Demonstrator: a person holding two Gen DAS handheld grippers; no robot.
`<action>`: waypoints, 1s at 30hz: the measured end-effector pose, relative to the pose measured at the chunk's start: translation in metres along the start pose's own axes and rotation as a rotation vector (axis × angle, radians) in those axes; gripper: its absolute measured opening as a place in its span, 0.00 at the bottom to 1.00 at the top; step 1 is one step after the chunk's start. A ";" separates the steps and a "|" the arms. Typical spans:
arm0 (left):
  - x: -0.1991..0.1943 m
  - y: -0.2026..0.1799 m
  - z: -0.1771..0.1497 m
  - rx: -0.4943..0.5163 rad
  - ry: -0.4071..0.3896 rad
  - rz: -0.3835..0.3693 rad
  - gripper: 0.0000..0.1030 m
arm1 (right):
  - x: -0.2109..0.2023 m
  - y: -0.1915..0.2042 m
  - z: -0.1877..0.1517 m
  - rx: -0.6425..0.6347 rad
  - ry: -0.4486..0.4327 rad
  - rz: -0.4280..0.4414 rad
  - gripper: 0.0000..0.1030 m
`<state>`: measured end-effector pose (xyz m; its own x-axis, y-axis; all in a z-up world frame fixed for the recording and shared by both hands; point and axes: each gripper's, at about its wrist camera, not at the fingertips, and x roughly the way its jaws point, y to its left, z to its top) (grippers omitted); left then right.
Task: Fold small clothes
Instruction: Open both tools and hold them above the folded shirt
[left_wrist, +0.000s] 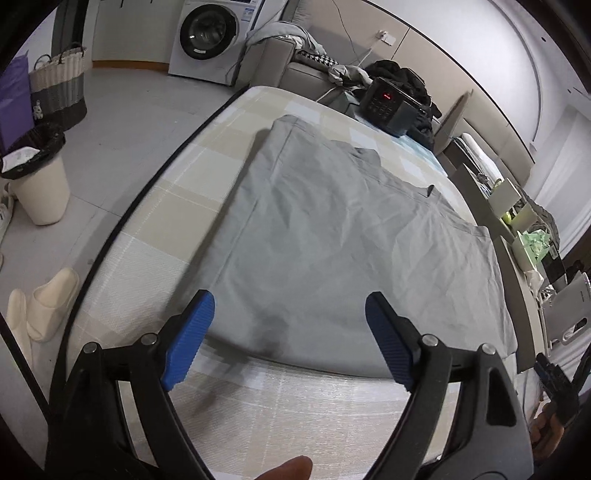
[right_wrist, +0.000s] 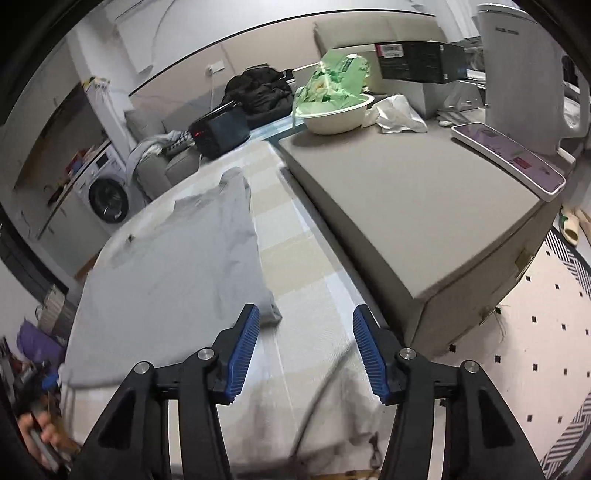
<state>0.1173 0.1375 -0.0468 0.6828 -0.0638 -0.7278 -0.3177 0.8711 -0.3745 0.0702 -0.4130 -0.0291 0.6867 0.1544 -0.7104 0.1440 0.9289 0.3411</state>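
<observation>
Both grippers hang wide apart and empty, left gripper (left_wrist: 290, 334) over the near hem of the grey T-shirt (left_wrist: 343, 236) spread flat on the checked mattress (left_wrist: 155, 206), right gripper (right_wrist: 306, 349) beside its corner, so a shallow pinch could snag only one layer.

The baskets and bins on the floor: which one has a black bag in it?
The cream bin nearest the bed; its rim wears a black bag. The striped woven basket behind it has handles instead.

White washer (left_wrist: 207, 35) against far wall; grey sofa (left_wrist: 291, 62) beside it. Pale floor (left_wrist: 125, 122), bin (left_wrist: 38, 184), woven basket (left_wrist: 61, 85). Patterned rug (right_wrist: 546, 350) right.
</observation>
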 end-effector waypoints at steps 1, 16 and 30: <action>0.001 0.000 -0.001 -0.005 0.004 -0.008 0.79 | 0.005 0.000 -0.002 -0.007 0.021 0.013 0.52; 0.015 0.000 -0.010 0.018 0.045 -0.008 0.80 | 0.068 0.023 0.016 -0.117 0.084 0.234 0.52; 0.027 0.002 0.002 0.031 0.043 0.028 0.80 | 0.086 0.020 0.027 -0.202 0.206 0.457 0.30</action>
<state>0.1363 0.1384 -0.0655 0.6448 -0.0594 -0.7621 -0.3153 0.8875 -0.3360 0.1512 -0.3899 -0.0667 0.4908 0.6016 -0.6303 -0.2901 0.7949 0.5329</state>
